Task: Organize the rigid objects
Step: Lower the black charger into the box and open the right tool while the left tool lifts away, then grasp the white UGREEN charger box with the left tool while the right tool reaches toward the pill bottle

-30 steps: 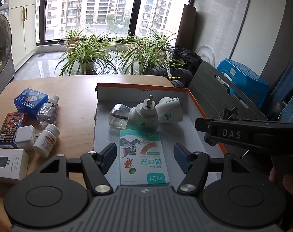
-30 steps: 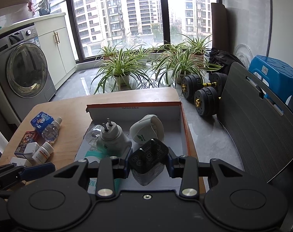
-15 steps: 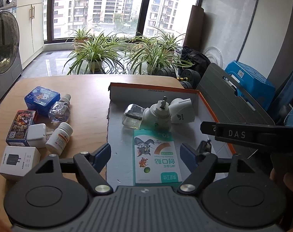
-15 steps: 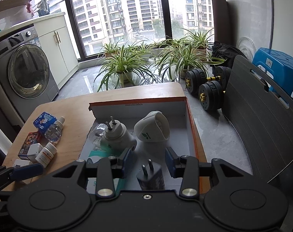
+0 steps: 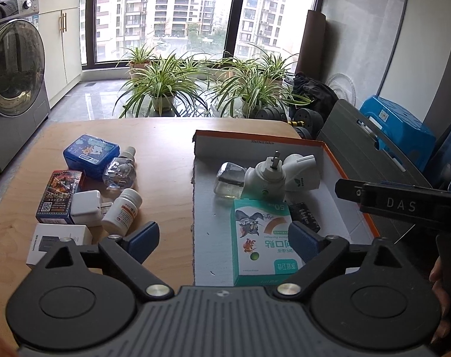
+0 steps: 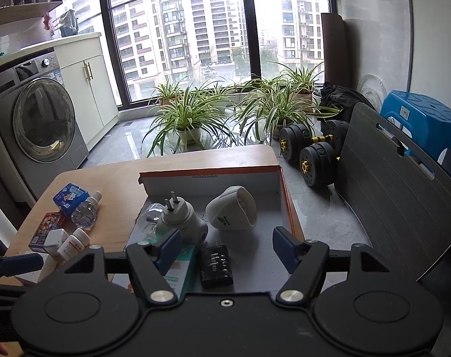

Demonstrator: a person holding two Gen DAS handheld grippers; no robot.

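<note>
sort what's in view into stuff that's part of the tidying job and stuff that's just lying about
Part of the job:
- box with black charger, green carton, two white plug-in units
- on the table: blue tin, clear bottle, pill bottle, white charger, card pack, white carton

Just lying about:
- washing machine
- plants
- dumbbells
- blue stool

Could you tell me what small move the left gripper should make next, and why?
Probably swing the left gripper left toward the white pill bottle. Its jaws are opening with nothing between them, the black charger already lies in the box, and the bottle is the nearest item on the table.
</note>
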